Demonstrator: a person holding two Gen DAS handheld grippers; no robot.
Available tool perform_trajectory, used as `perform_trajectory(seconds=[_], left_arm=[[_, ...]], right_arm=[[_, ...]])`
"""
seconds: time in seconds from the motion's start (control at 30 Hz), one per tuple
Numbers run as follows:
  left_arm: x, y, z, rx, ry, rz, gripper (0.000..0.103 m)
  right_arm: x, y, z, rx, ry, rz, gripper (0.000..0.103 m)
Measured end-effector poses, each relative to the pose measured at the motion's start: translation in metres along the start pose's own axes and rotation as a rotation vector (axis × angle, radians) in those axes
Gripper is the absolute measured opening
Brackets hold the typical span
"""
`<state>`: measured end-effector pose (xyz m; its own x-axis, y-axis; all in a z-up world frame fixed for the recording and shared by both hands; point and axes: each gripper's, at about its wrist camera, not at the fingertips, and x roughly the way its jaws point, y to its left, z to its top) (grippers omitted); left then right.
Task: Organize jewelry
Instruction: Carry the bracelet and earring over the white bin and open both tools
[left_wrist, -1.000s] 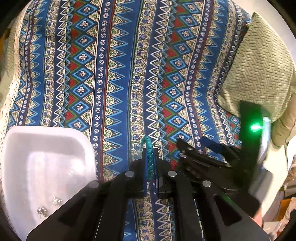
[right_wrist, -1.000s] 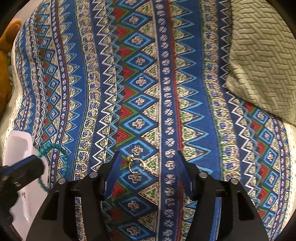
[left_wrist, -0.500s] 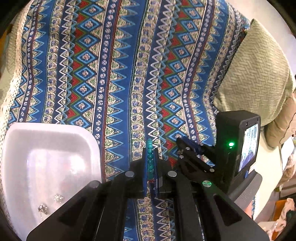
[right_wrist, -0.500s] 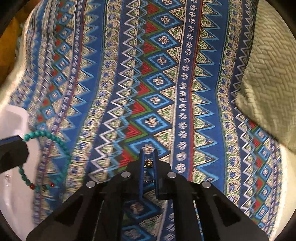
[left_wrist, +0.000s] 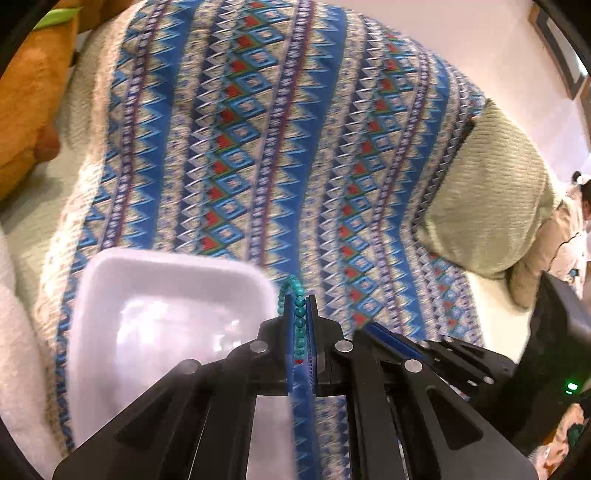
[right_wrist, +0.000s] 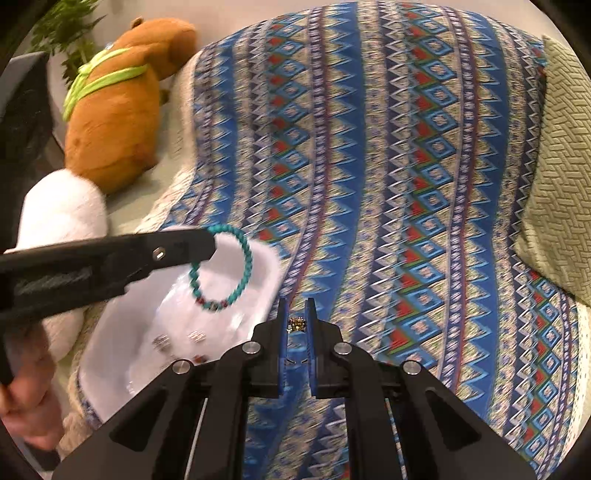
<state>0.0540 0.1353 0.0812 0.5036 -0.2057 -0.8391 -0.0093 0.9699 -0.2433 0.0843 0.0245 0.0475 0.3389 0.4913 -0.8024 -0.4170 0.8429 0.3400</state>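
The left tongs (left_wrist: 302, 325) clamp the bead bracelet (right_wrist: 221, 273), dangling it over the white tray (right_wrist: 122, 350) for dropping. The right tongs (right_wrist: 297, 325) pinch a gold ring (right_wrist: 297, 324) just beside the tray, likely next in.

It was a home, likely a bedroom or living room: a patterned throw (right_wrist: 369, 184) covered a soft surface, with a plush toy (right_wrist: 118, 103), a woven cushion (right_wrist: 557, 177), and a houseplant (right_wrist: 62, 26) behind.
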Motion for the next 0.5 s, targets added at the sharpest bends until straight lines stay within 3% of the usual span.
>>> perform_trajectory(seconds=[0.27, 0.5], left_arm=[[0.015, 0.034, -0.030, 0.036, 0.069, 0.112, 0.006], [0.032, 0.061, -0.058, 0.072, 0.136, 0.164, 0.006]], right_arm=[[0.006, 0.022, -0.010, -0.055, 0.034, 0.008, 0.010], [0.029, 0.031, -0.017, -0.070, 0.078, 0.021, 0.010]])
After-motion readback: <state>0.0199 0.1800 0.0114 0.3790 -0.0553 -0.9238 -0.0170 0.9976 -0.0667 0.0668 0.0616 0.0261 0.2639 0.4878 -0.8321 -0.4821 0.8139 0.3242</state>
